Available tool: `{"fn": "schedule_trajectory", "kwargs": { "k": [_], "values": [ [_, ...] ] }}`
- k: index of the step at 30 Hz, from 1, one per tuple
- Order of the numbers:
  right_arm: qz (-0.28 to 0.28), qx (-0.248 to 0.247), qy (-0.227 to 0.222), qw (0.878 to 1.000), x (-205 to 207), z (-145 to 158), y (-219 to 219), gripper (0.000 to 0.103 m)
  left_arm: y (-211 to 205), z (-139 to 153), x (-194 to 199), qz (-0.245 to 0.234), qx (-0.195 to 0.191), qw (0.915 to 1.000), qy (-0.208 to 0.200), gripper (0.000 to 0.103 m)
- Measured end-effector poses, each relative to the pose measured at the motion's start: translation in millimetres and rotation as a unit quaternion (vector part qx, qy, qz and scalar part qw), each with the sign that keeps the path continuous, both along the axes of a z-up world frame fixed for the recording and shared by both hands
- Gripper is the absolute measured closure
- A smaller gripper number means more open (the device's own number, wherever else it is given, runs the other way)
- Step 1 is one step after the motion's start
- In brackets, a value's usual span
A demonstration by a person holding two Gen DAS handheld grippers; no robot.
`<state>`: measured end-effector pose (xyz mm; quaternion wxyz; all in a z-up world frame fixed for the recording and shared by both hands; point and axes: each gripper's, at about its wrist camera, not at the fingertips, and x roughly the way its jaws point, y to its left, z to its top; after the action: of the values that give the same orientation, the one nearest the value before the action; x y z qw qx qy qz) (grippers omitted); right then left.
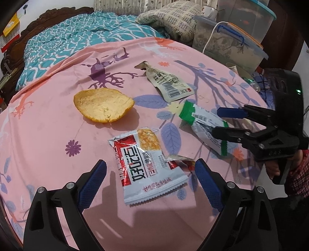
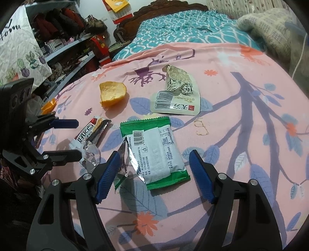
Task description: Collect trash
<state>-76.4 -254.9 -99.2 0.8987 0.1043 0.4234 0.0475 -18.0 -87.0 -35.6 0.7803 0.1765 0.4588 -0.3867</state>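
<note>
1. A home bedroom: a bed under a pink sheet (image 1: 48,135) spreads below both grippers.
2. Beyond them, a teal quilt (image 2: 183,27) against a carved wooden headboard (image 2: 170,4).
3. Far left of the right gripper, shelves of folded clothes (image 2: 58,21).
4. Right of the left gripper, plastic storage boxes (image 1: 231,44).

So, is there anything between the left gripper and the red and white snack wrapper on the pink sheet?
Nothing visible. The left gripper is open, and the red and white snack wrapper lies flat between its fingers, not yet gripped. The orange peel and green wrapper lie apart from it.
</note>
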Motion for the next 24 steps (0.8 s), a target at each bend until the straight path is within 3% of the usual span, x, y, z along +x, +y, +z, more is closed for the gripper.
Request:
{"fn": "schedule_trajectory", "kwargs": {
  "k": [3,5,6,8,10,16,24],
  "values": [
    [0.004,-0.013,-0.001,1.0,0,-1,6,0.029,-2,-8,5,0.009,0.013,0.9999,0.004,0.018],
    [0.005,-0.045,-0.002,0.999,0,-2,15,0.047,-4,-13,7,0.015,0.028,0.9995,0.005,0.036],
    [0.007,-0.062,-0.001,0.998,0,-2,18,0.063,-4,-13,7,0.018,0.031,0.9993,-0.009,0.045],
    [0.018,-0.063,0.001,0.998,0,-1,22,0.071,-6,-12,6,0.017,0.039,0.9988,-0.023,0.075],
    [0.018,-0.057,-0.004,0.998,-2,-1,23,0.073,-6,-10,9,0.017,0.033,0.9992,-0.01,0.088],
    [-0.019,-0.017,-0.03,0.999,-14,9,2,0.077,-14,-2,8,0.004,0.004,0.9998,0.02,0.09],
    [-0.086,0.018,-0.048,0.995,-36,11,-35,0.077,-54,6,-11,-0.043,0.008,0.999,0.01,0.09]
  ]
}}
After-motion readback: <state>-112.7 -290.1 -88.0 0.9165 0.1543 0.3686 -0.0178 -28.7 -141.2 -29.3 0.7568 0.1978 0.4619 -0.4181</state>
